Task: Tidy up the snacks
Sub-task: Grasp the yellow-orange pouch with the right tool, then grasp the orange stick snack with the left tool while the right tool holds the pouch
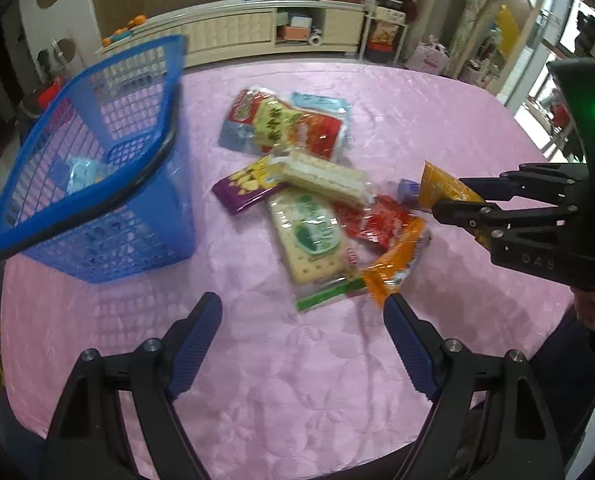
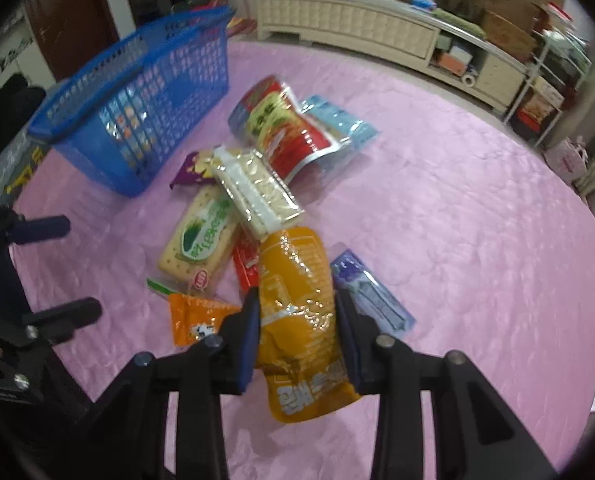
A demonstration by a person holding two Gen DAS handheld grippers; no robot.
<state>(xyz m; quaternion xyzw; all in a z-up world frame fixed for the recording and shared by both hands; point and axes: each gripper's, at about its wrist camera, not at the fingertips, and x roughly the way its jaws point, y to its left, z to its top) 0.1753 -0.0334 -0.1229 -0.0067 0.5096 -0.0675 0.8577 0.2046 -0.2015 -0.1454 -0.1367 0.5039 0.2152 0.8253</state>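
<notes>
1. Your right hand-held gripper (image 2: 297, 336) is clamped on the yellow snack pouch (image 2: 297, 300), just over the pile on the pink worktop (image 2: 477, 220).
2. The pouch looks light, soft and slick (glossy film), so grip mid-body, not the crimped end.
3. Your left hand-held gripper (image 1: 303, 344) hangs wide and empty; the blue basket (image 1: 109, 216) stands near.

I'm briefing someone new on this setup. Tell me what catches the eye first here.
The right gripper is shut on a yellow-orange snack pouch, at the near edge of a heap of snack packets in the middle of the pink tablecloth. A blue basket stands to the heap's left, and the left gripper is open and empty.
</notes>
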